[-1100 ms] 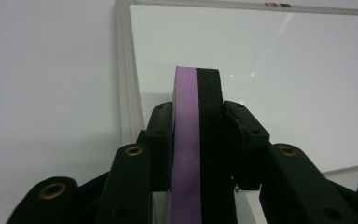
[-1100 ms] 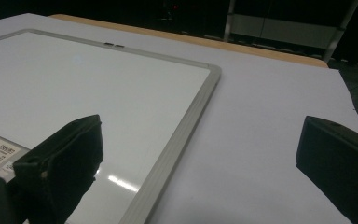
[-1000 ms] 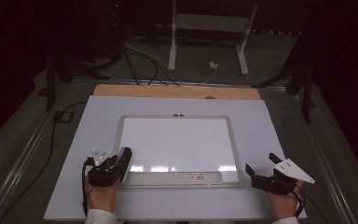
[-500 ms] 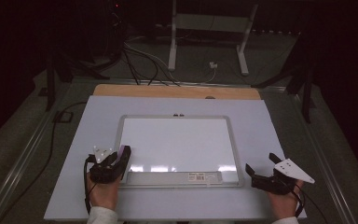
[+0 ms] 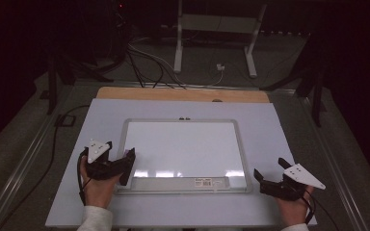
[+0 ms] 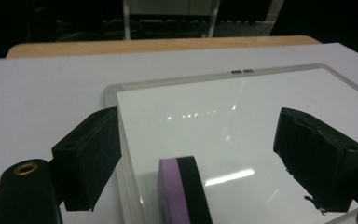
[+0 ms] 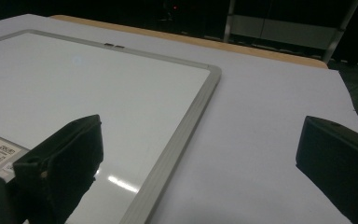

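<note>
Left gripper (image 6: 200, 154) jaws have just been opening; the purple-and-black eraser (image 6: 182, 191) stands free between them at the whiteboard's (image 5: 183, 149) 7 o'clock corner. Lift straight up, don't clip it. Right gripper (image 7: 200, 163) wide open, empty, at 4 o'clock.

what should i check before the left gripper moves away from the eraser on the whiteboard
1. Left gripper jaws open, having just been opening: ok.
2. Eraser free between the jaws, pads clear of it: ok.
3. Eraser resting on the whiteboard near its corner: ok.
4. Board surface wiped clean, no marks visible: ok.
5. Right gripper open, holding nothing, beside the board's right edge: ok.
6. Whether the eraser stands stably on its own: cannot tell.
</note>
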Demonstrator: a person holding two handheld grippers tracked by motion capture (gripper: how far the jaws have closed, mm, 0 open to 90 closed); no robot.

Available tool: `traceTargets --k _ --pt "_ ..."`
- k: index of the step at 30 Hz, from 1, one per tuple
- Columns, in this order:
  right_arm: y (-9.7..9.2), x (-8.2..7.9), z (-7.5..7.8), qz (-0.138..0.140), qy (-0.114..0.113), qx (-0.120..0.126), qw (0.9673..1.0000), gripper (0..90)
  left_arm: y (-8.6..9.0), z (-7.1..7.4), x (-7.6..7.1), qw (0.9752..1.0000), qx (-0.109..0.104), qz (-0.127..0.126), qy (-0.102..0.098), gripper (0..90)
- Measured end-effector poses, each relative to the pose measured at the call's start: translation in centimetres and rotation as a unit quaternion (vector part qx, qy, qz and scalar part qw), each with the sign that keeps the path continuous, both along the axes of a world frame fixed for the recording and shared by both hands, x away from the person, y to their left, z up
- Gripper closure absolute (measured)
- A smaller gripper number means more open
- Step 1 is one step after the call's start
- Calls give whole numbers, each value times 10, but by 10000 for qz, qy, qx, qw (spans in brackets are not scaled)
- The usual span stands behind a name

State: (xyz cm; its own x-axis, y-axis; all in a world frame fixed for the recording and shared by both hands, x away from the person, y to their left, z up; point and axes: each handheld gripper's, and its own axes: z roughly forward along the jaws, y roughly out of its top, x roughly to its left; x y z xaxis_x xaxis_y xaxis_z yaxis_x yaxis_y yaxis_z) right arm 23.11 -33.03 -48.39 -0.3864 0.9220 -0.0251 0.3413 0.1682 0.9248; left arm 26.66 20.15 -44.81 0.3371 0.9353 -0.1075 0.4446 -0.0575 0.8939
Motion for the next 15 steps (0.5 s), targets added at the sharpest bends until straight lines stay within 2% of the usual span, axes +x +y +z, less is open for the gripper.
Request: traceTargets --k 3,6,10,15 --pt "0 0 0 0 -6 5 10000 10 8 2 1 9999 20 -87 -74 92" --pt "0 0 0 11 -13 7 10000 9 17 1 2 9998 12 -216 -32 18" --pt "1 -1 0 31 -33 15 10000 9 25 -2 1 9995 69 -299 -103 6" --pt "1 -1 0 55 -47 24 10000 9 36 -7 -4 9990 100 -317 -282 5"
